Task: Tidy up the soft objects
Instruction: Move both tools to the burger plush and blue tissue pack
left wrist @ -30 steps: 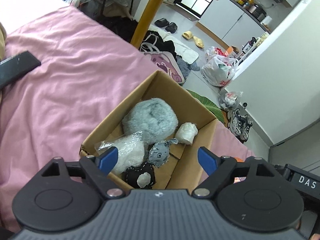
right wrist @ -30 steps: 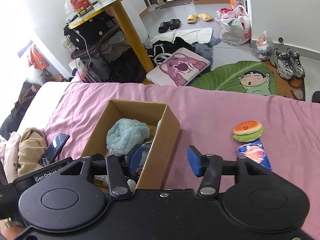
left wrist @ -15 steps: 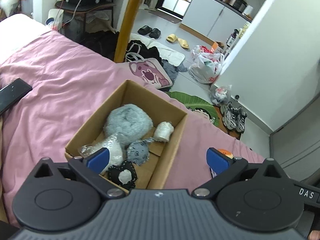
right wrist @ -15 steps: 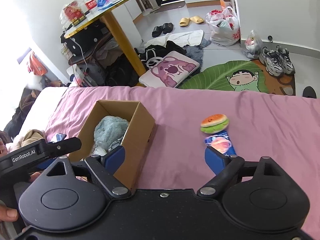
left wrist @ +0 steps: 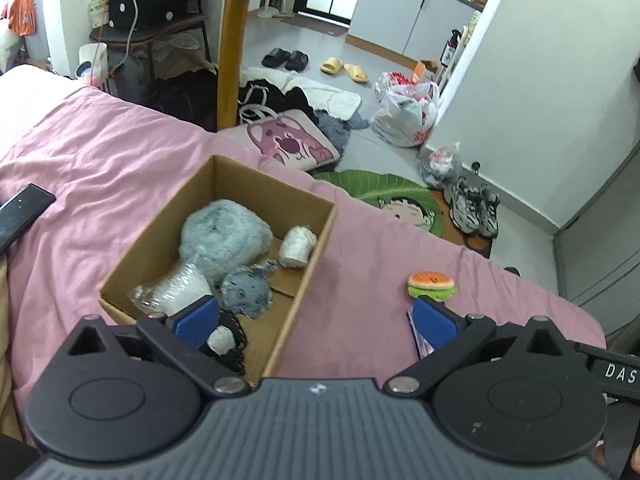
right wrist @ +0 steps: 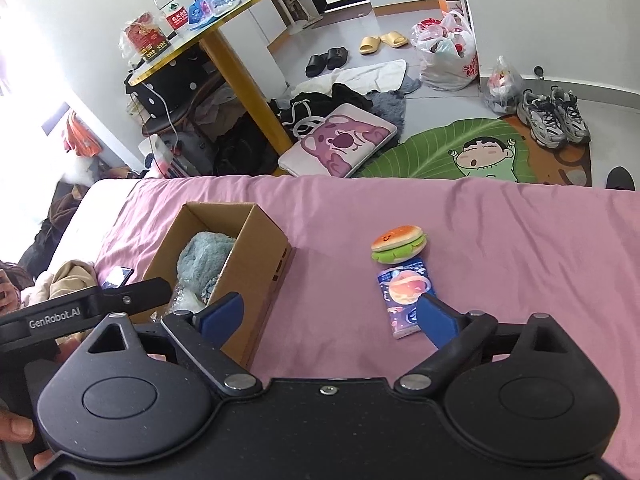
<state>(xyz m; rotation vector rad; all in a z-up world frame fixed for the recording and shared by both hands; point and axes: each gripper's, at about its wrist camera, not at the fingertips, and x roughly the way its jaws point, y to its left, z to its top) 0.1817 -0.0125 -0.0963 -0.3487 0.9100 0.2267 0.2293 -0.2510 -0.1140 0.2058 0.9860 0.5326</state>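
Observation:
A cardboard box (left wrist: 316, 248) (right wrist: 260, 256) sits on the pink bedspread (left wrist: 120, 160). Inside lie a fluffy grey-blue plush (left wrist: 224, 236) (right wrist: 202, 258), a small grey plush (left wrist: 246, 290), a white roll (left wrist: 297, 246), a plastic-wrapped white item (left wrist: 176, 290) and a black-and-white item (left wrist: 224, 342). To the right of the box rest a burger plush (left wrist: 431, 283) (right wrist: 398, 243) and a tissue pack (right wrist: 404, 296). My left gripper (left wrist: 316, 322) hangs open above the box's near right corner. My right gripper (right wrist: 330, 318) stands open, empty, between the box and the tissue pack.
A black phone (left wrist: 20, 216) (right wrist: 116, 277) lies on the bed left of the box. Beige clothing (right wrist: 68, 276) is piled at the left. Beyond the bed edge, the floor holds a yellow-legged table (right wrist: 240, 80), a pink cushion (right wrist: 338, 144), a green mat (right wrist: 460, 152), shoes and bags.
Both grippers have pulled back and up from the box and opened wider. The box now looks smaller, and the burger plush has come into the left wrist view.

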